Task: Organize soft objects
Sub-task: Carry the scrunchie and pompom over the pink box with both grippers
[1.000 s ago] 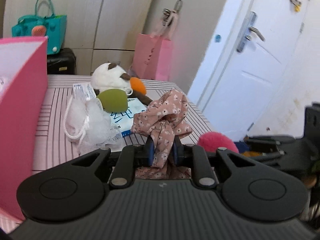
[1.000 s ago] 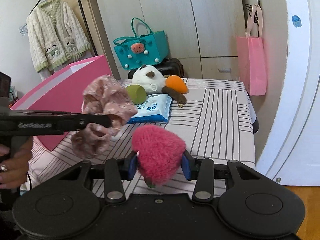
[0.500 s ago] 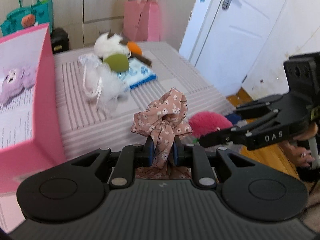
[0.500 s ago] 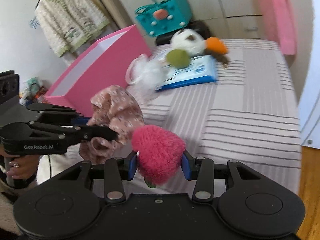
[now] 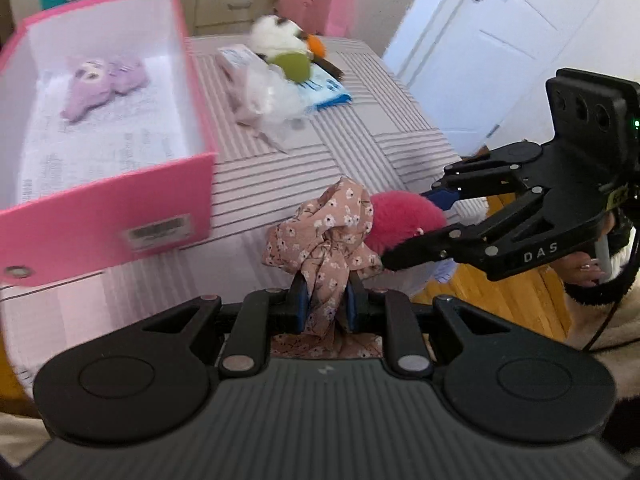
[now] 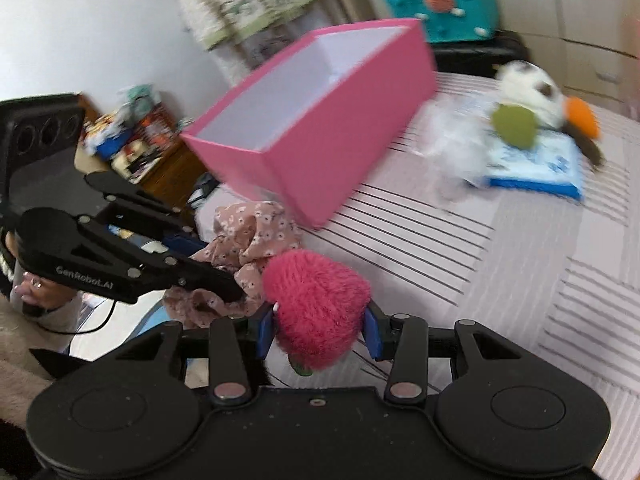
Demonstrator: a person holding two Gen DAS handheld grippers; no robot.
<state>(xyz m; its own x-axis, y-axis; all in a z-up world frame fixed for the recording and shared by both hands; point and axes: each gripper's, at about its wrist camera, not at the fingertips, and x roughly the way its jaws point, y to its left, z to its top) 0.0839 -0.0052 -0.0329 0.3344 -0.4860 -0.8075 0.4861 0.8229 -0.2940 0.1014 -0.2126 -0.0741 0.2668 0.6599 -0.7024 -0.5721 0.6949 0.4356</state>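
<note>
My left gripper point(image 5: 325, 304) is shut on a pink floral scrunchie point(image 5: 324, 236), held above the near edge of the striped bed. My right gripper point(image 6: 318, 330) is shut on a fuzzy red plush point(image 6: 316, 308). The two held things touch side by side; the red plush point(image 5: 400, 220) shows right of the scrunchie in the left wrist view, and the scrunchie point(image 6: 248, 240) left of the plush in the right wrist view. An open pink box point(image 5: 120, 208) stands on the bed to the left, with a purple plush point(image 5: 100, 84) lying inside it.
Farther back on the striped bed point(image 5: 360, 120) lie a white mesh pouf point(image 5: 268, 96), a green ball point(image 5: 294, 66), a white plush with an orange part point(image 5: 280, 36) and a blue wipes pack point(image 5: 328, 88). A white door point(image 5: 500, 40) is at right, a teal bag point(image 6: 444, 4) behind the box point(image 6: 320, 120).
Both grippers have risen and tipped downward while keeping their loads. The box's inside with the purple plush has come into view, and the scrunchie and red plush have drawn together.
</note>
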